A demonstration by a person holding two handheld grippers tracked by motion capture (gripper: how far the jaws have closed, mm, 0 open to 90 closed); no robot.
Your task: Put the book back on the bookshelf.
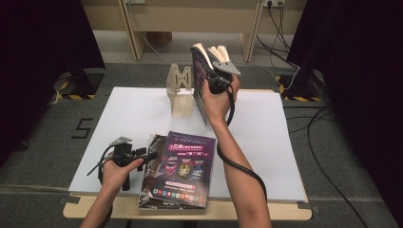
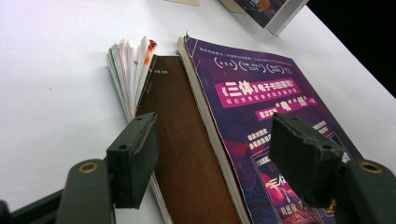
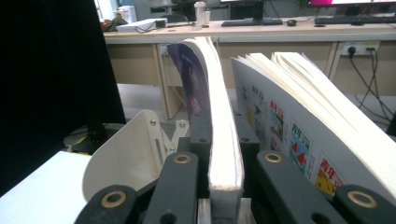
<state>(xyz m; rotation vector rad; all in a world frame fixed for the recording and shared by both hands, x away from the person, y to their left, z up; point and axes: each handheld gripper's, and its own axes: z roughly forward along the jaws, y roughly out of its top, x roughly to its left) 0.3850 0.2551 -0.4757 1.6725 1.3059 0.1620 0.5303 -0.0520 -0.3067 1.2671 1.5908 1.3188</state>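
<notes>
Right hand-held gripper (image 1: 215, 71) clamped on purple book (image 1: 199, 83), upright at bookend (image 1: 180, 92) w/ another book (not released); two books (image 1: 178, 171) left on worktop (image 1: 266, 142), left hand-held gripper (image 2: 212, 158) open above.

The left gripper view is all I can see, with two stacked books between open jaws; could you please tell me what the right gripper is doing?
Observer: The right gripper is shut on a purple book, held upright beside the white bookstand.
Operator: Thank you. Is anything already standing there?
Observer: Yes, another book with fanned pages stands beside the held one.
Operator: And where is my gripper on the table?
Observer: The left gripper rests at the left edge of the flat purple book, near the table's front.
</notes>
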